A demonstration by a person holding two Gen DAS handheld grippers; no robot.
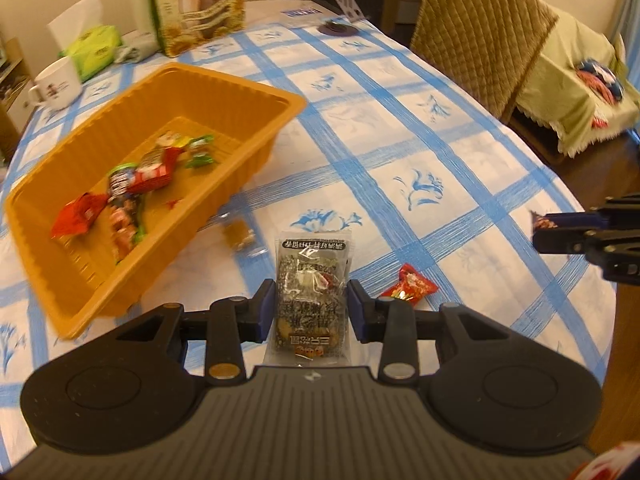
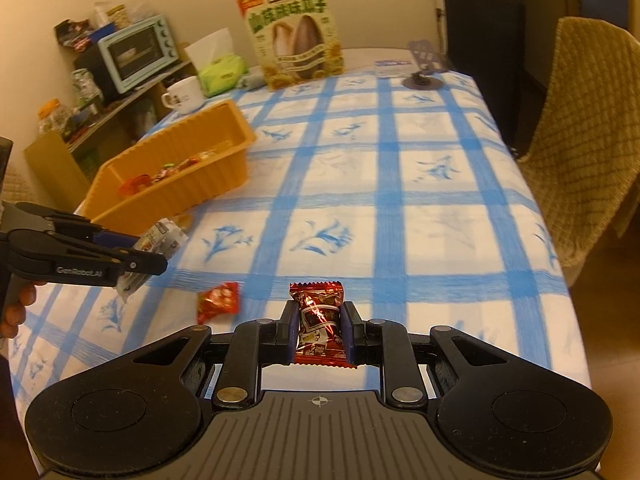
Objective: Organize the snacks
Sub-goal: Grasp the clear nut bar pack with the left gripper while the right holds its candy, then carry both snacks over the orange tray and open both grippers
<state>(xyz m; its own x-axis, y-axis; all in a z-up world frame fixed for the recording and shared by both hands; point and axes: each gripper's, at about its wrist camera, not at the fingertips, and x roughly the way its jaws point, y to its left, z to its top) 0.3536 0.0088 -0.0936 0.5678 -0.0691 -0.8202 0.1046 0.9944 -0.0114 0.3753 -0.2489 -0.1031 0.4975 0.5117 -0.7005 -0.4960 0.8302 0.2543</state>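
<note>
My left gripper (image 1: 311, 309) is shut on a clear packet of dark seed snack (image 1: 313, 292) and holds it above the table, right of the orange tray (image 1: 256, 92). The tray holds several wrapped snacks (image 1: 132, 188). My right gripper (image 2: 317, 330) is shut on a dark red wrapped candy (image 2: 319, 322) above the near table edge. A red candy (image 1: 409, 289) lies on the tablecloth between the grippers; it also shows in the right wrist view (image 2: 218, 301). A small brown candy (image 1: 239, 234) lies beside the tray. The left gripper (image 2: 132, 256) shows in the right wrist view, near the tray (image 2: 200, 140).
A sunflower-seed box (image 2: 296, 36), a white mug (image 2: 182, 96), a green tissue pack (image 2: 222, 72) and a phone stand (image 2: 424, 68) stand at the table's far end. A padded chair (image 2: 588, 140) is at the right. A shelf with a toaster oven (image 2: 136, 52) is at the left.
</note>
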